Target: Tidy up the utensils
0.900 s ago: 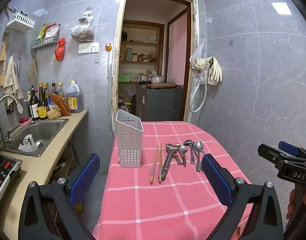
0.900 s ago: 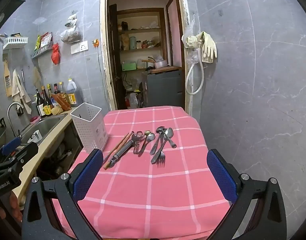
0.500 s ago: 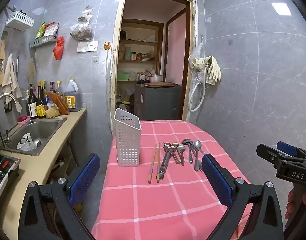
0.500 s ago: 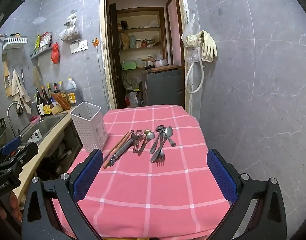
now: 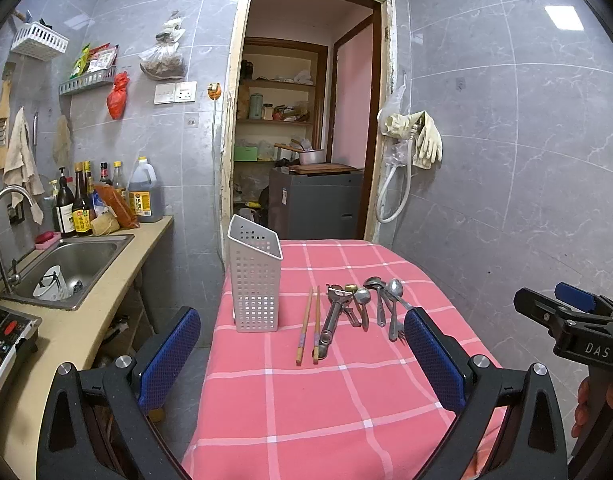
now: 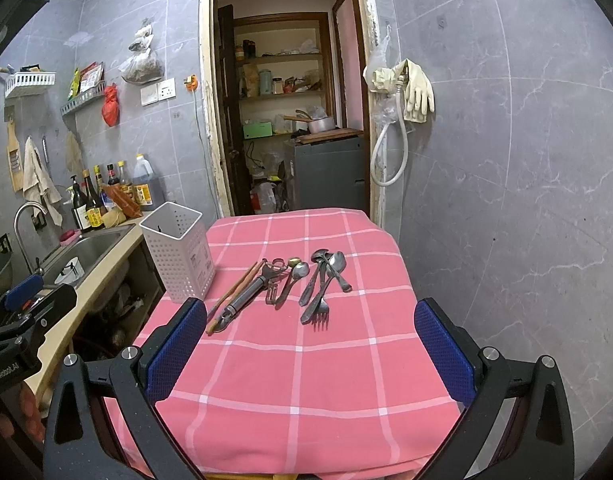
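Observation:
A white perforated utensil holder [image 5: 255, 280] [image 6: 179, 249] stands at the left of the pink checked table [image 5: 306, 408] [image 6: 298, 376]. To its right lie a pair of wooden chopsticks [image 5: 308, 328] [image 6: 233, 294], a metal peeler [image 5: 333, 320] [image 6: 253, 290], spoons [image 5: 386, 296] [image 6: 333, 266] and a fork [image 6: 316, 310] in a row. My left gripper [image 5: 302, 354] is open and empty, above the table's near part. My right gripper [image 6: 310, 346] is open and empty, short of the utensils; its side shows in the left wrist view [image 5: 574, 328].
A counter with a steel sink [image 5: 70, 268], a tap and several bottles [image 5: 78, 204] runs along the left, across a gap from the table. A doorway [image 5: 306, 140] to a pantry is behind the table. A tiled wall with hanging gloves [image 6: 414, 92] is on the right.
Both views have shifted only slightly; the table and utensils sit a touch lower and nearer in frame. Both grippers stay open and empty. Nothing on the table has moved.

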Demonstrator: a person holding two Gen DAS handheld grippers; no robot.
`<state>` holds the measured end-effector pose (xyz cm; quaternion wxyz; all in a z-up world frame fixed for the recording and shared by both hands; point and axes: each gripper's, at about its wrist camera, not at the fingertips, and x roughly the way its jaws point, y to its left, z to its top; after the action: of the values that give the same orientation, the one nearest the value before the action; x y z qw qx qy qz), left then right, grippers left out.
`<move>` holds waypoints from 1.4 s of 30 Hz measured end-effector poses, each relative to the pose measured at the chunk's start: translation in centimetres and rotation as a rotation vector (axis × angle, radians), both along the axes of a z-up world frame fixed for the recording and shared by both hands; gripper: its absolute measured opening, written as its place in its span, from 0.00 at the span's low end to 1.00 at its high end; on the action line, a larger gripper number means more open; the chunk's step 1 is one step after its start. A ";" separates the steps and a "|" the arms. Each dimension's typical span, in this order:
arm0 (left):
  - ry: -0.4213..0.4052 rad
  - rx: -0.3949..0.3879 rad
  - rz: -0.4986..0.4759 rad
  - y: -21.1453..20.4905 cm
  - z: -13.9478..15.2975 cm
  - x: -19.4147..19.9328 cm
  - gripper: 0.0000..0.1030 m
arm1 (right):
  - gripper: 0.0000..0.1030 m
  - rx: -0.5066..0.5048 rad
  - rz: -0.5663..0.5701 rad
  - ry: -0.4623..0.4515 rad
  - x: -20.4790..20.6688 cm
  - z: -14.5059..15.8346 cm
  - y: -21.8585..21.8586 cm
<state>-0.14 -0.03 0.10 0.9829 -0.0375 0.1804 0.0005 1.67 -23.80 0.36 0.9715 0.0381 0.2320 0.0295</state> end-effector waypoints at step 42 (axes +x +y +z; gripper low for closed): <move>0.001 -0.002 -0.001 0.1 -0.1 0.0 1.00 | 0.99 -0.005 0.001 0.003 -0.1 -0.4 0.3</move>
<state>-0.15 0.08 -0.04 0.9828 -0.0384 0.1808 0.0000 1.55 -23.51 -0.02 0.9712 0.0358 0.2337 0.0293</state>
